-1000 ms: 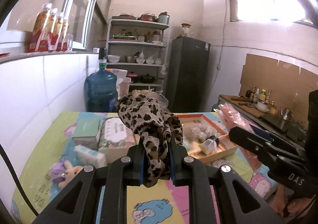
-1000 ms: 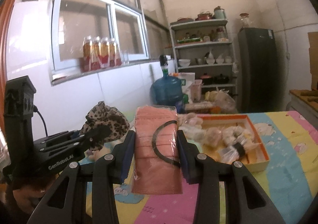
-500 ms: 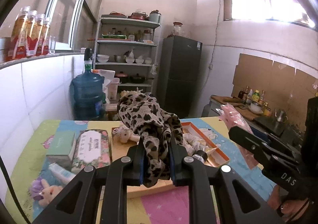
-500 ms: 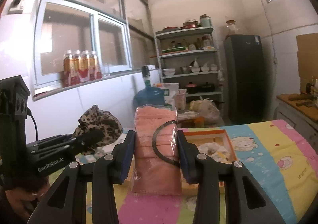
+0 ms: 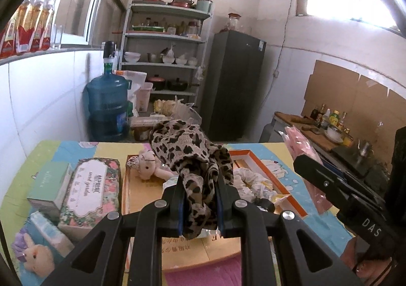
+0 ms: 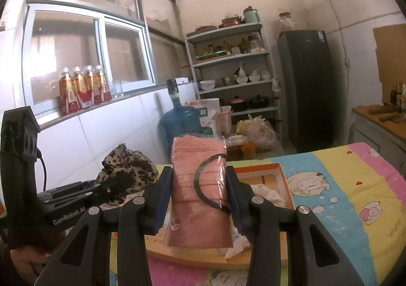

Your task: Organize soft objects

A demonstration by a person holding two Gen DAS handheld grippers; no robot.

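Leopard-print cloth (image 5: 192,159) bunched and draped, pinched upright above the cardboard box. Pink masks in clear wrap (image 6: 200,192) held upright alongside, black loop across the front.

**Kitchen background behind the table**

Water jug (image 5: 107,106) on the floor by the tiled wall, left of the shelf rack (image 5: 166,57) holding bowls, pots and jars. Dark fridge (image 5: 234,85) right of the rack. Drink bottles (image 6: 83,89) in a row on the window sill. Counter (image 5: 314,131) at right with condiment bottles, cardboard on the wall above.
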